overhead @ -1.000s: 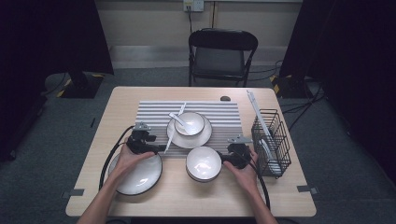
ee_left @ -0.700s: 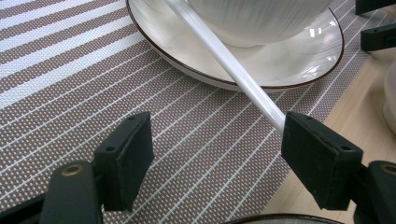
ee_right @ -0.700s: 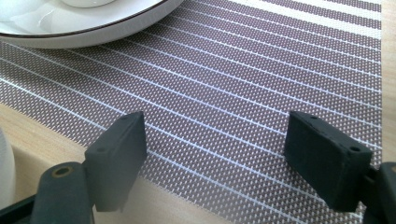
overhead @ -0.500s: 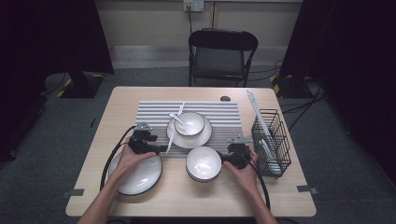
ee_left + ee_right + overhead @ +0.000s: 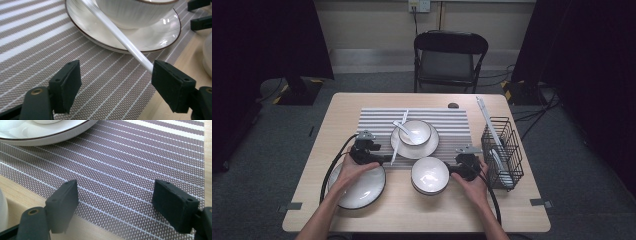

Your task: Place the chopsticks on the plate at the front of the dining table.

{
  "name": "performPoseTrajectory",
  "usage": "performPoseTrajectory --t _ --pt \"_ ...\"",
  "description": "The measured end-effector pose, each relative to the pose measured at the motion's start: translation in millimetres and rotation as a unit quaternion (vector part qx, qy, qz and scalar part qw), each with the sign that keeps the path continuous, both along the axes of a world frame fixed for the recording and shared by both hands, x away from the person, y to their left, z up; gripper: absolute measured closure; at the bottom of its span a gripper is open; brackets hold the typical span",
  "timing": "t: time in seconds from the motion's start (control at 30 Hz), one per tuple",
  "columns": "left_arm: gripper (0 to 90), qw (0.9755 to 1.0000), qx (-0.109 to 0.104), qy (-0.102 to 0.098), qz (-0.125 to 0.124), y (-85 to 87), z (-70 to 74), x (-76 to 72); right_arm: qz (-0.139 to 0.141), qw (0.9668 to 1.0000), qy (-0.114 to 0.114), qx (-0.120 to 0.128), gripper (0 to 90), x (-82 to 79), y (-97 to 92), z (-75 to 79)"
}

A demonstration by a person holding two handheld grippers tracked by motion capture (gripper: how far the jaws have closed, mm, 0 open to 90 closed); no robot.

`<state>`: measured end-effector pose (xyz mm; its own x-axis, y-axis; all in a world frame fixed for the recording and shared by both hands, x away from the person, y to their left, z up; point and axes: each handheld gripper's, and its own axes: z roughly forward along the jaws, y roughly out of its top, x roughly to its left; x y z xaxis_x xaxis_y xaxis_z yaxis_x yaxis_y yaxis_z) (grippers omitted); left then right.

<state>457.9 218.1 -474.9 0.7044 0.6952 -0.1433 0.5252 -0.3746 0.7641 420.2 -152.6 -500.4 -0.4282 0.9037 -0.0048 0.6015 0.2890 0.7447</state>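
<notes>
A white chopstick lies slanted over the rim of a white plate that carries a ribbed white bowl. Its near end rests against the right pad of my left gripper, whose jaws stand wide apart over the striped placemat. In the high view the left gripper sits at the mat's front left, just left of the chopstick. My right gripper is open over the mat's front edge with nothing between its jaws. In the high view the right gripper sits beside a second bowl.
A white spoon rests in the bowl on the plate. An empty plate lies under the left hand. A black wire rack holding a plate stands at the table's right. A black chair stands behind the table.
</notes>
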Motion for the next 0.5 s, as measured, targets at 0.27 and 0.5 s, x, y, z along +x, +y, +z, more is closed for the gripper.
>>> performPoseTrajectory --t 0.27,0.5 --pt "22.6 0.9998 -0.019 0.000 0.008 6.5 4.9 -3.2 0.000 1.0000 -0.001 0.000 20.2 0.0 0.0 0.0" --pt "19.0 0.9997 -0.022 0.007 -0.003 12.7 7.7 -10.8 0.000 1.0000 -0.001 0.000 20.2 0.0 0.0 0.0"
